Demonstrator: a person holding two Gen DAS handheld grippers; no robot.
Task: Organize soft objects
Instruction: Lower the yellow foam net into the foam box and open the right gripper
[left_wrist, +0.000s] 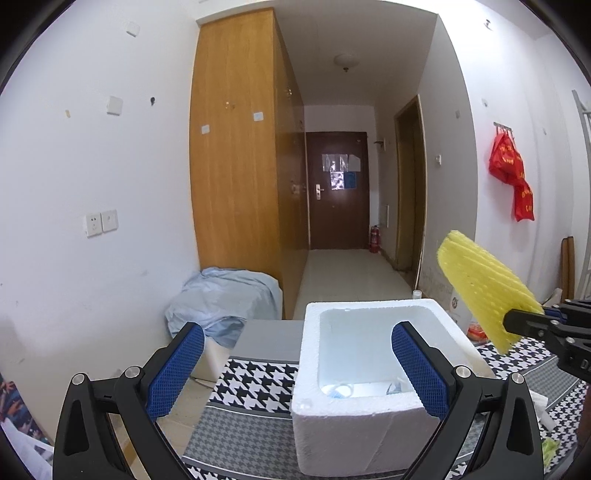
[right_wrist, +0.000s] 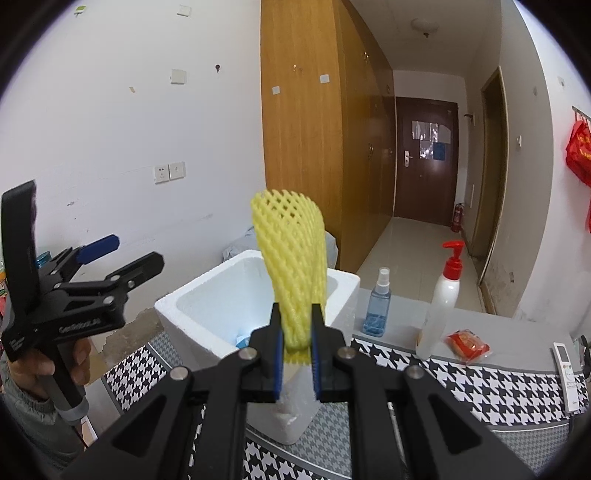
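A yellow foam net sleeve (right_wrist: 291, 266) stands upright between the blue pads of my right gripper (right_wrist: 297, 350), which is shut on its lower end. In the left wrist view the same yellow foam net (left_wrist: 484, 288) hangs at the right, above and beside the white foam box (left_wrist: 365, 373), held by the right gripper (left_wrist: 524, 325). The white foam box (right_wrist: 207, 299) sits open on the houndstooth cloth, with small blue and white items at its bottom. My left gripper (left_wrist: 295, 369) is open, its fingers either side of the box's near wall with nothing between them; a hand holds the left gripper (right_wrist: 118, 254) in the right wrist view.
A houndstooth-patterned table (right_wrist: 480, 384) carries a blue spray bottle (right_wrist: 378, 306), a white pump bottle with red cap (right_wrist: 443, 299), a red packet (right_wrist: 467, 345) and a remote (right_wrist: 567, 373). A cloth-covered bundle (left_wrist: 225, 302) lies by the wooden wardrobe (left_wrist: 236, 147). A hallway leads to a dark door.
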